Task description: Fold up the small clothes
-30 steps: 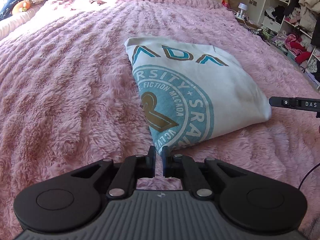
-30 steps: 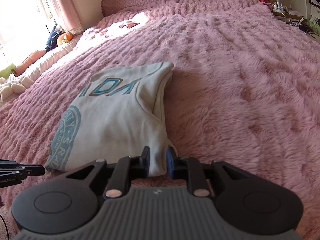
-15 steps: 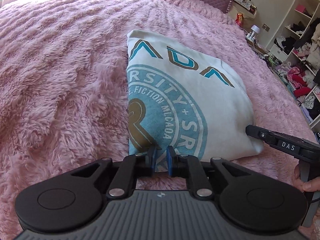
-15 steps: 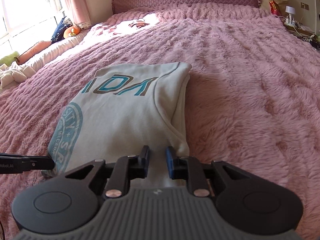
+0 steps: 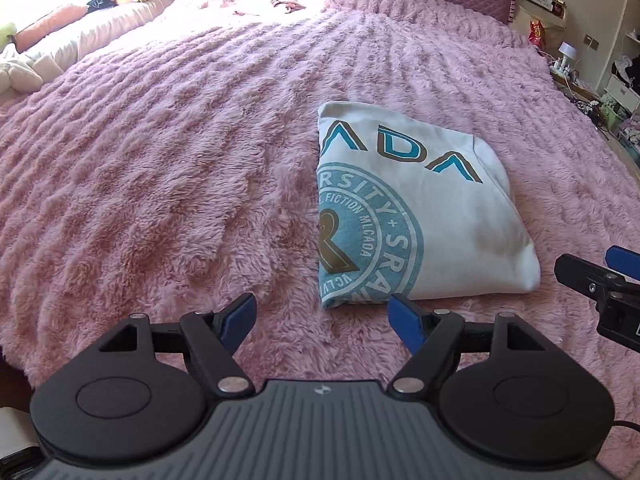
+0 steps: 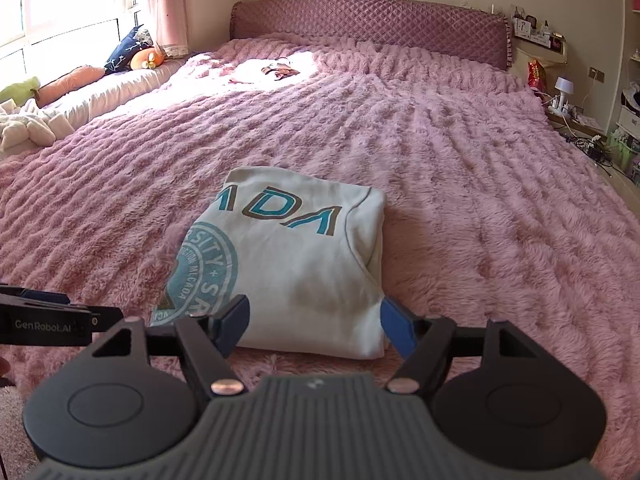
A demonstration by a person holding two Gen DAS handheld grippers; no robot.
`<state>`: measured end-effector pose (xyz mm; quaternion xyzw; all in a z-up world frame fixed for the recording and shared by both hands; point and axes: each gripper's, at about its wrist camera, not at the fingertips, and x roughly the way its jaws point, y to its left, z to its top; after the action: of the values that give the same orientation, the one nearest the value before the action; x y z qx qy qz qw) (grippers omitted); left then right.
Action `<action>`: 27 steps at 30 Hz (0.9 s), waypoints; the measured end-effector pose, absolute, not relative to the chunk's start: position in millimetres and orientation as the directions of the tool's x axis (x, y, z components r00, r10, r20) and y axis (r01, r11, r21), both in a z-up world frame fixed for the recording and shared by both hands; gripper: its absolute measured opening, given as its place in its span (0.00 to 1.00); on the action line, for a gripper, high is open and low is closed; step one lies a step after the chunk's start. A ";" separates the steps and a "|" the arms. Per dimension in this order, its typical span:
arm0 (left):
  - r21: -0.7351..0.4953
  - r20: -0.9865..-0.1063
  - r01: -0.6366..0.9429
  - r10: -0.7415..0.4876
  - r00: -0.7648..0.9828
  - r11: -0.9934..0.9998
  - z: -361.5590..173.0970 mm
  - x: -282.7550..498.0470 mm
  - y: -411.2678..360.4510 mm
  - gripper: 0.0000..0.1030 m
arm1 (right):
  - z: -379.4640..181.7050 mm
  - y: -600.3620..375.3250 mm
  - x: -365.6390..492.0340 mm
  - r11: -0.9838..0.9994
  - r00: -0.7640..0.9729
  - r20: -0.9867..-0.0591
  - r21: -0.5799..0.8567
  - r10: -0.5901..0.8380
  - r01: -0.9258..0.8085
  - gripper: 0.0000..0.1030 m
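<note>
A folded white T-shirt (image 5: 424, 216) with a teal round print and teal letters lies flat on the pink fluffy bedspread (image 5: 168, 168). It also shows in the right wrist view (image 6: 296, 268). My left gripper (image 5: 322, 320) is open and empty, just in front of the shirt's near left corner. My right gripper (image 6: 314, 322) is open and empty, at the shirt's near edge without holding it. The right gripper's tip shows at the right edge of the left wrist view (image 5: 592, 280). The left gripper's tip shows at the left of the right wrist view (image 6: 60, 320).
A quilted headboard (image 6: 368, 28) stands at the far end of the bed. Pillows and soft toys (image 6: 132, 54) lie by the window on the left. A small item (image 6: 280, 70) lies near the far end of the bedspread. Shelves and clutter (image 6: 624, 120) stand at the right.
Both grippers have opened and let go of the shirt's near edge. Both have pulled back and lifted, and the folded shirt now lies free on the bedspread.
</note>
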<state>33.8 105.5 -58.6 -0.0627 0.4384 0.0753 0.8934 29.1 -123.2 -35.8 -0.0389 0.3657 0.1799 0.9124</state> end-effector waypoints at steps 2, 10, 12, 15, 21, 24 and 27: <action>-0.045 -0.794 -0.195 0.083 0.603 0.980 -54.3 24.2 102.1 0.86 | -29.7 -123.3 12.9 0.935 0.668 -0.681 0.070 0.300 -0.348 0.72; -0.060 -0.794 -0.170 0.056 0.605 0.984 -41.7 -10.7 90.1 0.86 | -26.5 -120.9 -34.0 0.943 0.640 -0.711 0.100 0.292 -0.319 0.75; -0.057 -0.794 -0.172 0.060 0.605 0.983 -40.1 -14.7 89.2 0.86 | -26.9 -120.1 -37.5 0.945 0.631 -0.720 0.106 0.288 -0.310 0.75; -0.059 -0.792 -0.180 0.064 0.607 0.982 -37.7 -17.6 89.9 0.86 | -25.7 -119.9 -40.6 0.946 0.623 -0.727 0.119 0.290 -0.301 0.75; -0.076 -0.790 -0.186 0.054 0.611 0.980 -36.7 -22.2 91.4 0.86 | -23.3 -116.2 -41.9 0.944 0.620 -0.728 0.116 0.292 -0.309 0.75; -0.068 -0.791 -0.190 0.063 0.609 0.979 -37.2 -22.7 91.2 0.86 | -23.0 -115.4 -42.6 0.945 0.620 -0.728 0.117 0.292 -0.307 0.76; -0.067 -0.793 -0.193 0.065 0.606 0.979 -38.0 -23.1 90.9 0.86 | -23.2 -115.6 -43.0 0.944 0.615 -0.732 0.121 0.293 -0.306 0.76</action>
<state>-23.1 90.9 -38.0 -0.0729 0.4379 0.0724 0.8931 -43.0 -115.6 -23.2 -0.0077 0.4057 0.1665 0.8987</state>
